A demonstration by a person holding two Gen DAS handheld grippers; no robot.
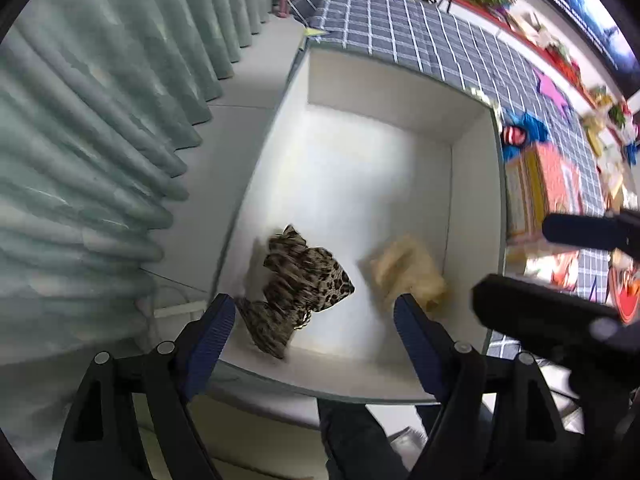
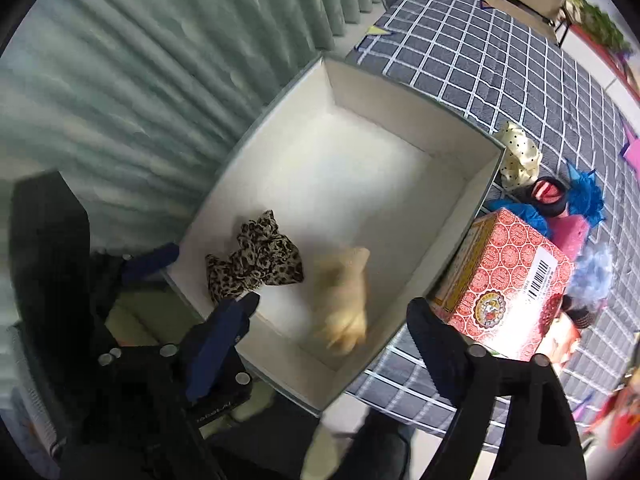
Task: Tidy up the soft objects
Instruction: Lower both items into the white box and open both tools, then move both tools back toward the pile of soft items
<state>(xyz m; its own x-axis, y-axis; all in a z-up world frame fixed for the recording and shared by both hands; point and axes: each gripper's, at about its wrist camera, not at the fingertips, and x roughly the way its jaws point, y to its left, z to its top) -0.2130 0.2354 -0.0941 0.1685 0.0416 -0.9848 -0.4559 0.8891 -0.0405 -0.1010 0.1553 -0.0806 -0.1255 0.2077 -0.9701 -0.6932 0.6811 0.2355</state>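
Along the left edge of both views hangs a pale green pleated curtain (image 1: 100,128), and just beside it stands an open box (image 1: 472,184) with white inner walls. Above the near end of that box the left gripper (image 1: 314,320) points down, its 2 blue-padded fingers (image 1: 212,332) spread wide with nothing between the pads. Under it, on the box floor near the curtain-side wall, lies a crumpled leopard-print cloth (image 1: 300,284). To the right of that, apart from it, lies a pale yellow soft object (image 1: 408,272), blurred in both views. The right gripper (image 2: 332,328) hovers over this yellow piece with its jaws also spread and empty; the cloth (image 2: 252,260) and the yellow piece (image 2: 344,296) both lie loose on the white floor, touched by neither tool. Right of the box, touching its outer wall, a red patterned carton (image 2: 516,276) sits on a grey checked blanket (image 2: 500,60). Beyond the carton a cream polka-dot fabric (image 2: 520,156) and blue ruffled items (image 2: 584,196) rest on the blanket.
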